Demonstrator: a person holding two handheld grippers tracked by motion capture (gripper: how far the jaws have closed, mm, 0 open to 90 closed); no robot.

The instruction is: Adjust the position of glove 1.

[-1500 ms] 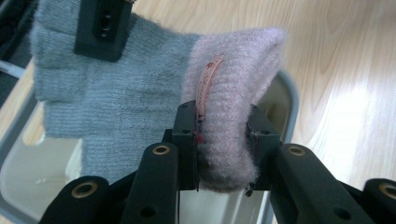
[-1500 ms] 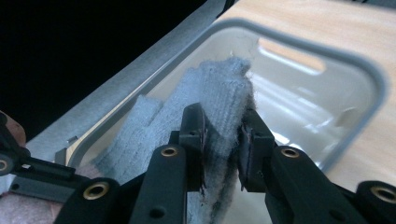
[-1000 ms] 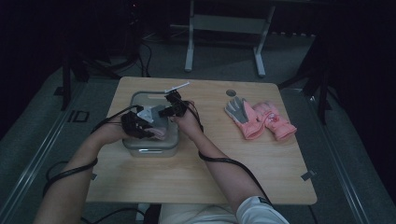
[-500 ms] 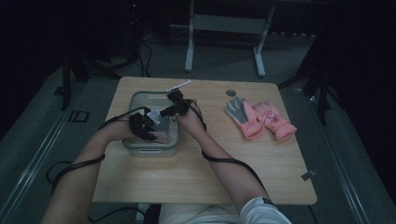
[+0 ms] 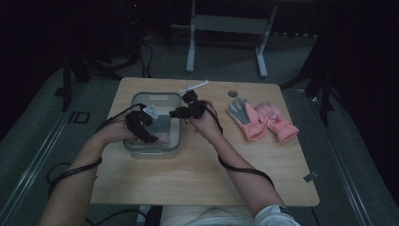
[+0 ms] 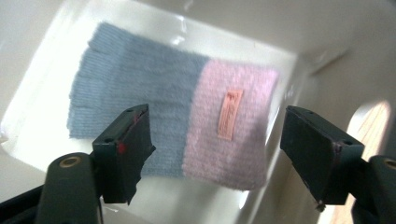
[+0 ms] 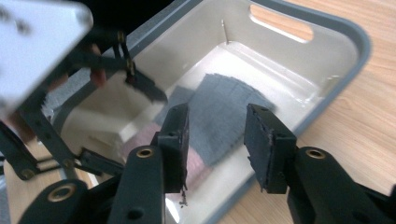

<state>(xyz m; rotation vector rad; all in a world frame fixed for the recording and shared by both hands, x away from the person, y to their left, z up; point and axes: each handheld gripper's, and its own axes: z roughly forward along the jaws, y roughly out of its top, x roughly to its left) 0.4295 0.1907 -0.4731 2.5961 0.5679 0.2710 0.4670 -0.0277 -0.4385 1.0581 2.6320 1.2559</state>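
— What lies in the grey-rimmed, rounded plastic tub (image 5: 141,149)?

— A flat knitted glove, grey-blue at the fingers and pink at the cuff (image 6: 187,126), with a small sewn label, rests on the tub's glossy pale floor.

— And the two claws?

— The left gripper (image 6: 217,154) hangs over the glove, its black jaws having just been opening, now spread wide with nothing pinched. The right gripper (image 7: 215,140) hovers above the tub's rim, jaws parted and empty.

— Anything else on the wooden table (image 5: 188,183)?

— A pair of pink padded gloves with grey palms (image 5: 261,120) lies well apart, to the right.
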